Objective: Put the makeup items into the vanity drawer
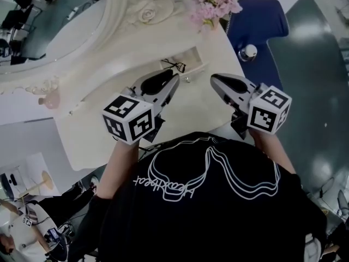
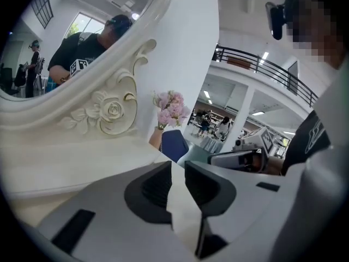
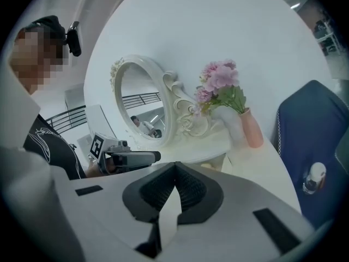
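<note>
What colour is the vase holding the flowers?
Pale pink vase; clearest in the right gripper view.

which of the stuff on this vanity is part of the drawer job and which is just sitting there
Job: open drawer; black item inside it; small silver item on the tabletop; possibly the small pink bottle.
Lying about: mirror; pink flowers; blue chair; round silvery thing on the chair.

Vanity top [image 1: 109,75] bare mid, mirror frame [image 1: 128,10] blocks back, flowers [image 1: 212,1] back-right, chair [image 1: 259,21] right
</note>
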A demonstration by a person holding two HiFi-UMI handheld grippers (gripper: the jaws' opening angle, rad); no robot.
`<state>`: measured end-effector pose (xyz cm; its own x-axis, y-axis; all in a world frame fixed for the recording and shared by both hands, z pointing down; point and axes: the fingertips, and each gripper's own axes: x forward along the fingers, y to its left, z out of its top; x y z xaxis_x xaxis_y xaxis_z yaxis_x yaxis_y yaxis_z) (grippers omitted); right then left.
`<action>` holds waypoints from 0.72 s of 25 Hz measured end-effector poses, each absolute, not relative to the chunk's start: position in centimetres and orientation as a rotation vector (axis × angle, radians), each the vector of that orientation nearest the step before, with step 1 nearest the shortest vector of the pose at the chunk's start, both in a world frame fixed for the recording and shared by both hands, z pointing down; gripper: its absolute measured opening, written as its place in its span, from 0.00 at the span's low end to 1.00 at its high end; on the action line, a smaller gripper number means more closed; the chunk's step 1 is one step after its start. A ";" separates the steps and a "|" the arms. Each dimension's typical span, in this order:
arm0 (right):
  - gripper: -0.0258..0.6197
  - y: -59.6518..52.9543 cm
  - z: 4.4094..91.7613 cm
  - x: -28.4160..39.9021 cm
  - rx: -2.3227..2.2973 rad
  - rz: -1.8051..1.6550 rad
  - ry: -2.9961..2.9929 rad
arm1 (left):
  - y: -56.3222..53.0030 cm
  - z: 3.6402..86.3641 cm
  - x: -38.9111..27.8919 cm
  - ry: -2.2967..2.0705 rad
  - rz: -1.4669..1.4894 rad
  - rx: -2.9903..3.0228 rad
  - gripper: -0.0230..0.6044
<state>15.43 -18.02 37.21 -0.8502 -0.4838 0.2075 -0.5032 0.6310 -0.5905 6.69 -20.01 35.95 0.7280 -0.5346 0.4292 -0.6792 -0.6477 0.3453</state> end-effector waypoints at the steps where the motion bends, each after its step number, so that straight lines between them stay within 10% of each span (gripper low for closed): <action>1: 0.05 -17.7 36.6 15.1 0.851 1.028 -2.823 | -19.5 35.2 6.4 -0.921 0.382 2.459 0.15; 18: 0.05 -11.2 28.1 6.3 0.809 0.779 -2.968 | -11.8 27.3 -0.1 -0.884 0.182 2.606 0.05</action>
